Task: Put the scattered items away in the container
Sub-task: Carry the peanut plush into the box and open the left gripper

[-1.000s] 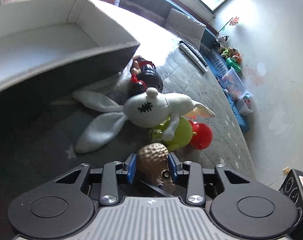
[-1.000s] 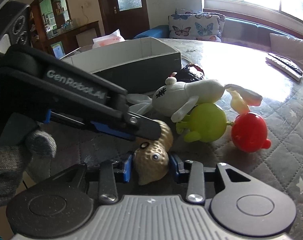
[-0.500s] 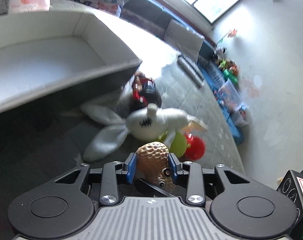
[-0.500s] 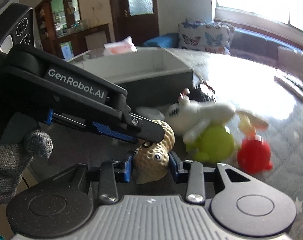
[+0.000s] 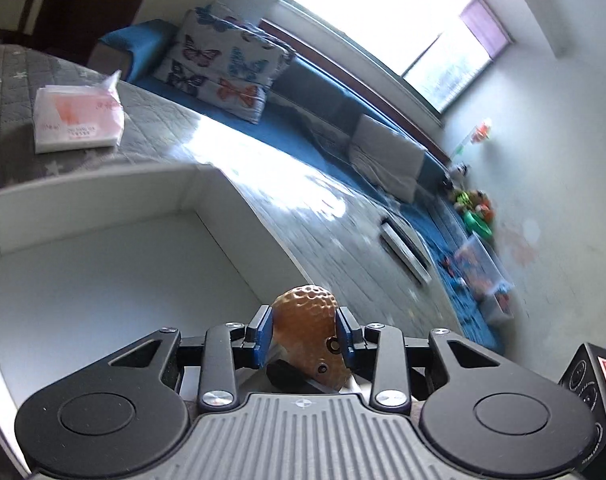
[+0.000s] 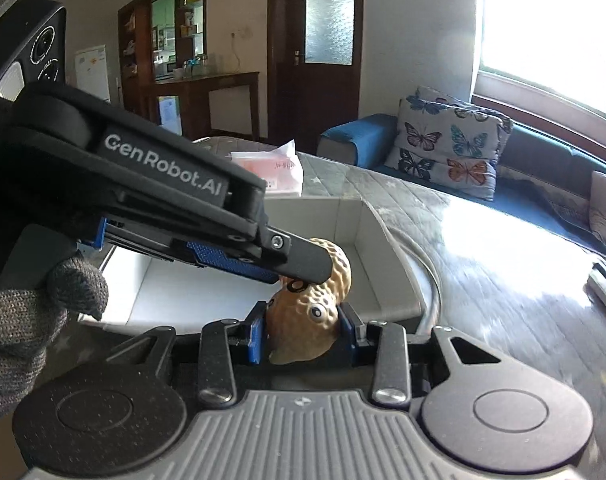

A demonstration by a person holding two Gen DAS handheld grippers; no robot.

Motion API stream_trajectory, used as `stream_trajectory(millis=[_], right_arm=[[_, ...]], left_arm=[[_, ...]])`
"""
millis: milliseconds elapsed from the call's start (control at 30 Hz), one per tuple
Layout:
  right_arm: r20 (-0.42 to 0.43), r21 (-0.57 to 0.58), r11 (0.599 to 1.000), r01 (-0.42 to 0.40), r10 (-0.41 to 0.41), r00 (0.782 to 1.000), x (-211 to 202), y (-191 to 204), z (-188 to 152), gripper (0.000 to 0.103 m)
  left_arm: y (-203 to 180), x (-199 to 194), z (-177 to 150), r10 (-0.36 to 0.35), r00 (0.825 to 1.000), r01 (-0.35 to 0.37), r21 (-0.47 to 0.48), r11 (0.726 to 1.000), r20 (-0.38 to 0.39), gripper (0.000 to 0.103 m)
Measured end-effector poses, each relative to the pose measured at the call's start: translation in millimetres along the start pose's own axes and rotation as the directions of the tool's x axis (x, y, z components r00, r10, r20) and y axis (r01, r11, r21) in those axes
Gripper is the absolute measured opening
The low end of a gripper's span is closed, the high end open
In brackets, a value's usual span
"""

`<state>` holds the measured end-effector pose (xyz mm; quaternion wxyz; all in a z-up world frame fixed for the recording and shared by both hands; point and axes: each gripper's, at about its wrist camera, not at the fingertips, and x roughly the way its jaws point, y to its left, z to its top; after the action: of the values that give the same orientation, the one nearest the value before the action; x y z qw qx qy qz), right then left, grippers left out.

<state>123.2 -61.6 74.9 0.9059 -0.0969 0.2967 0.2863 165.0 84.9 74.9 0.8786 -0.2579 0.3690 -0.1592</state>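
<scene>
Left wrist view: sunlit room, grey quilted table [image 5: 303, 184] with a tissue pack [image 5: 77, 118], blue sofa behind. Close below, the white container [image 5: 103, 248], nothing visible inside. Left gripper [image 5: 303, 334] clamped on a dimpled tan peanut toy [image 5: 309, 328], held above the container's near rim. Probably light, rubbery and bumpy; best gripped across the narrow waist.

Right wrist view: dark door and cabinets beyond the table. Right gripper [image 6: 303, 336] pinching the toy's other lobe, jaws narrow, pads [image 6: 257, 338] pressed against it.
</scene>
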Motion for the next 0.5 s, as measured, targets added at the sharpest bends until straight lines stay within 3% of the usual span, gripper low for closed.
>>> stream_trajectory(millis=[200, 500], right_arm=[[-0.067, -0.010, 1.000, -0.022, 0.021, 0.998, 59.3, -6.7, 18.3, 0.036], [-0.197, -0.010, 0.999, -0.033, 0.031, 0.980, 123.1, -11.9, 20.0, 0.036]], left_arm=[[34.3, 37.5, 30.4, 0.026, 0.999, -0.027, -0.064, 0.998, -0.020, 0.036], [75.2, 83.2, 40.9, 0.029, 0.995, -0.046, -0.176, 0.983, -0.100, 0.036]])
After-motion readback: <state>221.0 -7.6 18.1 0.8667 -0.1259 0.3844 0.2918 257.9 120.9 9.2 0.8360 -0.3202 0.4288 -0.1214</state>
